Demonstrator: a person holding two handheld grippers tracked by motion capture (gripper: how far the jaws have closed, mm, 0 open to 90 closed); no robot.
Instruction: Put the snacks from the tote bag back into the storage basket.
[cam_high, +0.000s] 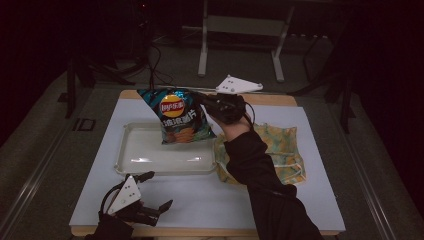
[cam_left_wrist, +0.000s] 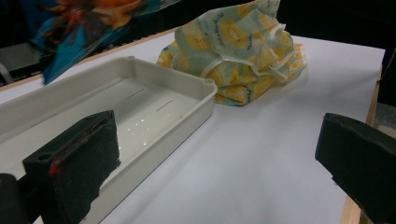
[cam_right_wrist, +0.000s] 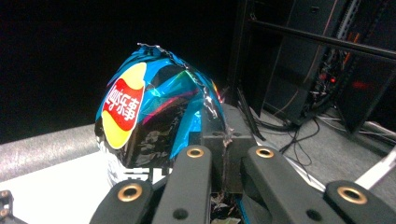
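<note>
Clearly branded Lay's, with Chinese lettering: blue chip bag (cam_high: 179, 116) hanging above the white tray (cam_high: 131, 159), pinched by right gripper (cam_high: 207, 102), forearm outstretched. Left gripper (cam_high: 159, 191) near tray, jaws spread, empty.

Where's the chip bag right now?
In the high view, the chip bag hangs above the white tray's far edge, pinched by the right gripper, left of the patterned cloth.
</note>
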